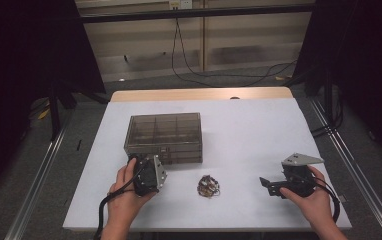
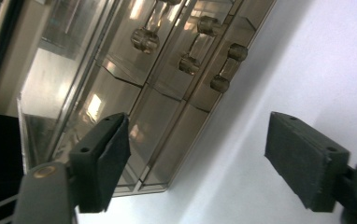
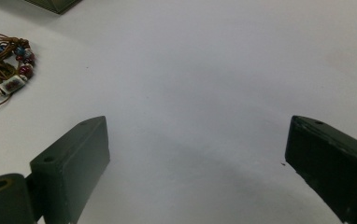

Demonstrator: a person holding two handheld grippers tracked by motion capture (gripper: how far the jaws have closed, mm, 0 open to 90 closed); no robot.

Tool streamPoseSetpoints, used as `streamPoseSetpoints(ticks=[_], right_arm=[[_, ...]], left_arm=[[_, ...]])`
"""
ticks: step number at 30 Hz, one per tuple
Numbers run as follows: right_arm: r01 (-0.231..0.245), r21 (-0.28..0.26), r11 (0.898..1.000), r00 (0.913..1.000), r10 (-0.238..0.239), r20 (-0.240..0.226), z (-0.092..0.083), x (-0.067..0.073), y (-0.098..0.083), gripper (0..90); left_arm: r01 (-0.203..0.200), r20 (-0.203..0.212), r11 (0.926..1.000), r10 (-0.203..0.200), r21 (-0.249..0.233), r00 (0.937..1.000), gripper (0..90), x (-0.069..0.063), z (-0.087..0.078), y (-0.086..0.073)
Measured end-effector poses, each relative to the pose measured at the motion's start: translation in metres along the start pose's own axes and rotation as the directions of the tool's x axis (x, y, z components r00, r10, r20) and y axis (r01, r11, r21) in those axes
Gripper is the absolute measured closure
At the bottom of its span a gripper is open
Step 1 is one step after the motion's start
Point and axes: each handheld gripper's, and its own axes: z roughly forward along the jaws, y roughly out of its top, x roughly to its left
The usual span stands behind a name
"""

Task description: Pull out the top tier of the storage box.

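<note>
High view: your left gripper [image 1: 148, 161] sits at the front left corner of the smoked plastic drawer box [image 1: 164, 138], with jaws wide apart and nothing between them. Left gripper view puts the box's drawer knobs [image 2: 144, 40] ahead of those jaws, untouched. A beaded bracelet [image 1: 208, 186] lies on the white table [image 1: 259, 130] just in front of the box. Your right gripper [image 1: 265, 184] rests well right of the box, jaws spread and empty.
</note>
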Motion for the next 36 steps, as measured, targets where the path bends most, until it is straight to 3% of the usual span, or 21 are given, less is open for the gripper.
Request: streamPoseSetpoints(ticks=[3, 6, 9, 13, 18, 22, 26, 30, 31, 34, 35, 36], right_arm=[[0.004, -0.006, 1.0, 1.0, -0.004, -0.004, 0.0, 0.001, 0.0, 6.1], [0.005, -0.007, 1.0, 1.0, -0.005, -0.007, 0.0, 0.001, 0.0, 6.2], [0.01, -0.009, 1.0, 0.9999, -0.01, -0.008, 0.0, 0.001, 0.0, 6.2], [0.013, -0.01, 1.0, 0.9999, -0.013, -0.009, 0.0, 0.001, 0.0, 6.3], [0.01, -0.012, 1.0, 0.9999, -0.01, -0.003, 0.0, 0.001, 0.0, 6.7], [0.01, -0.013, 1.0, 0.9999, -0.01, -0.003, 0.0, 0.001, 0.001, 6.8], [0.007, -0.008, 1.0, 1.0, -0.007, -0.006, 0.0, 0.002, 0.0, 6.9], [0.011, -0.01, 1.0, 0.9999, -0.011, -0.003, 0.0, 0.002, 0.001, 6.9], [0.012, -0.01, 1.0, 0.9999, -0.012, -0.002, 0.0, 0.002, 0.001, 7.0], [0.012, -0.011, 1.0, 0.9999, -0.012, -0.002, 0.0, 0.002, 0.001, 7.1], [0.01, -0.013, 1.0, 0.9999, -0.01, -0.002, 0.0, 0.002, 0.001, 7.2], [0.01, -0.013, 1.0, 0.9999, -0.01, -0.002, 0.0, 0.002, 0.001, 7.2]], left_arm=[[0.008, -0.02, 0.9999, -0.008, -0.012, 0.9998, 24.2, 0.0, -0.001, 0.002], [-0.032, -0.032, 0.9994, 0.032, -0.014, 0.999, 28.0, -0.001, -0.002, 0.004], [-0.046, -0.047, 0.9987, 0.045, -0.021, 0.9979, 31.8, -0.002, -0.003, 0.007], [-0.063, -0.096, 0.9969, 0.059, -0.047, 0.9936, 35.3, -0.004, -0.007, 0.013], [-0.083, -0.103, 0.9953, 0.078, -0.051, 0.9917, 40.2, -0.004, -0.006, 0.014], [-0.075, -0.118, 0.9956, 0.068, -0.057, 0.9907, 43.4, -0.005, -0.005, 0.015], [-0.092, -0.16, 0.9931, 0.08, -0.072, 0.9839, 47.6, -0.006, -0.005, 0.017], [-0.1, -0.168, 0.992, 0.086, -0.077, 0.982, 50.9, -0.008, -0.004, 0.018], [-0.136, -0.186, 0.9886, 0.122, -0.065, 0.975, 52.6, -0.008, -0.004, 0.019], [-0.13, -0.202, 0.989, 0.114, -0.07, 0.9727, 54.8, -0.009, -0.003, 0.019], [-0.143, -0.219, 0.9875, 0.126, -0.066, 0.9677, 55.0, -0.01, -0.002, 0.02], [-0.143, -0.219, 0.9875, 0.126, -0.066, 0.9677, 55.3, -0.01, -0.002, 0.02]])
